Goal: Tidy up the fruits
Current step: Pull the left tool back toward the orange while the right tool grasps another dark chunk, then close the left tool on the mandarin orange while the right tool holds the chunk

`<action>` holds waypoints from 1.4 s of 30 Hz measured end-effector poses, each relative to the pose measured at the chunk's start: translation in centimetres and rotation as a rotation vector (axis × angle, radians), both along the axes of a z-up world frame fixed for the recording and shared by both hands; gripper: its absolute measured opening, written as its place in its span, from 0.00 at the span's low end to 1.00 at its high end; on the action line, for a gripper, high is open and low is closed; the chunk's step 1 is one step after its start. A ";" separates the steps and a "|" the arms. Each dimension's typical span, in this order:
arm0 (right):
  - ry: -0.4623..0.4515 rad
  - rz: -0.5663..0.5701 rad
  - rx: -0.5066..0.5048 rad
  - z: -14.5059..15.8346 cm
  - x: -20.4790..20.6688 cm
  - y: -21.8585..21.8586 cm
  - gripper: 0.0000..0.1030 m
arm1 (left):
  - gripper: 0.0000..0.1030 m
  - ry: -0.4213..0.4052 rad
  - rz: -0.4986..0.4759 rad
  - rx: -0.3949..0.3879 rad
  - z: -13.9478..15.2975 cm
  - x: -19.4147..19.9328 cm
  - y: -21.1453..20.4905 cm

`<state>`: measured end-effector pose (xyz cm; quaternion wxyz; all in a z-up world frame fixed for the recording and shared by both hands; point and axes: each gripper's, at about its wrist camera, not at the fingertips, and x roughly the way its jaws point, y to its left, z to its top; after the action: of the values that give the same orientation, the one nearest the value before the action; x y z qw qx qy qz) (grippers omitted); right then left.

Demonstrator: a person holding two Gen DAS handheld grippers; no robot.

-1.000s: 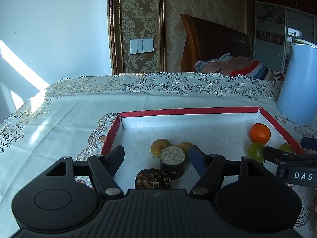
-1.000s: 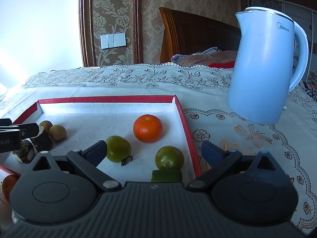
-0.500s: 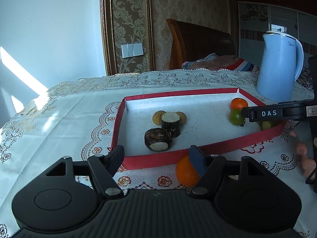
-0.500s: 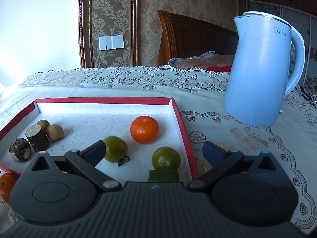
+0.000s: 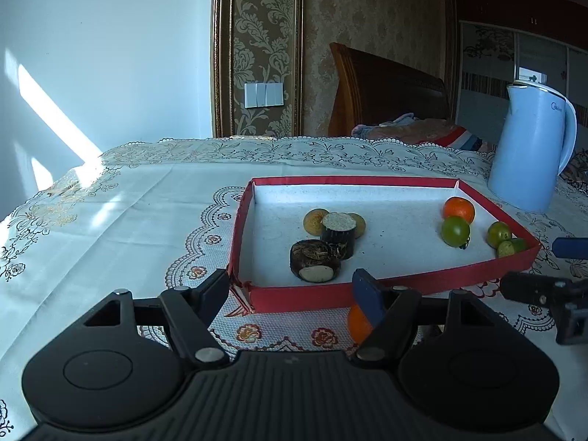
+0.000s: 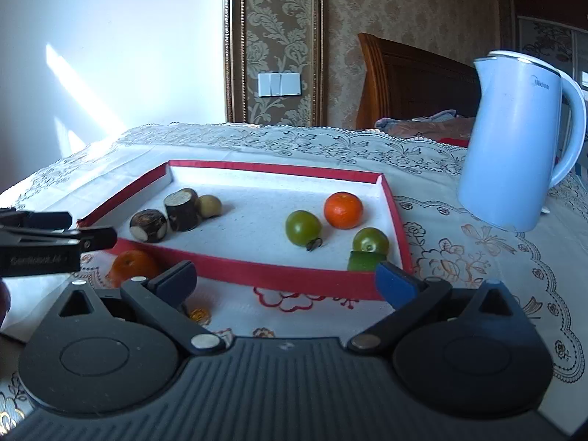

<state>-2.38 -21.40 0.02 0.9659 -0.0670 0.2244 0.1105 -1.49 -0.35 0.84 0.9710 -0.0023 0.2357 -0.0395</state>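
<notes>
A red-rimmed white tray (image 5: 301, 296) (image 6: 279, 275) holds two dark cut stalk pieces (image 5: 316, 262) (image 6: 149, 225), two tan round fruits (image 5: 314, 220) (image 6: 209, 205), an orange (image 5: 458, 210) (image 6: 343, 210), two green tomatoes (image 5: 455, 230) (image 6: 303, 228) and a lime piece (image 5: 509, 247) (image 6: 364, 261). Another orange (image 5: 357, 325) (image 6: 132, 262) lies on the tablecloth outside the tray's near rim. My left gripper (image 5: 292, 294) (image 6: 73, 228) is open just before that rim, and its right finger partly hides the loose orange. My right gripper (image 6: 288, 283) (image 5: 551, 268) is open and empty before the tray's near right corner.
A pale blue kettle (image 5: 529, 150) (image 6: 514, 139) stands on the lace tablecloth (image 5: 128, 220) beyond the tray's right side. Behind the table are a wooden headboard (image 5: 386, 88) with bedding and a wall with light switches (image 5: 264, 94).
Both grippers have drawn back from over the tray to in front of its near rim. The loose orange on the cloth has come into view. Both stay open.
</notes>
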 end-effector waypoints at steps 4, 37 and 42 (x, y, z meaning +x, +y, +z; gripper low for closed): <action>0.037 0.064 -0.061 -0.9 -0.1 2.7 0.90 | 0.71 -0.007 0.019 0.007 0.1 0.0 0.1; 0.113 -0.093 -0.134 -2.3 1.6 2.8 0.29 | 0.72 -0.066 -0.145 -0.060 0.6 -1.7 -0.2; 0.117 -0.100 -0.101 -2.3 1.9 1.9 0.30 | 0.72 -0.045 -0.233 -0.039 0.3 -1.8 -1.7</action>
<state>-0.52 -19.53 -2.29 0.9509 -0.0980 0.2887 0.0544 -3.28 -2.01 1.12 0.9647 0.0071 0.2118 -0.1565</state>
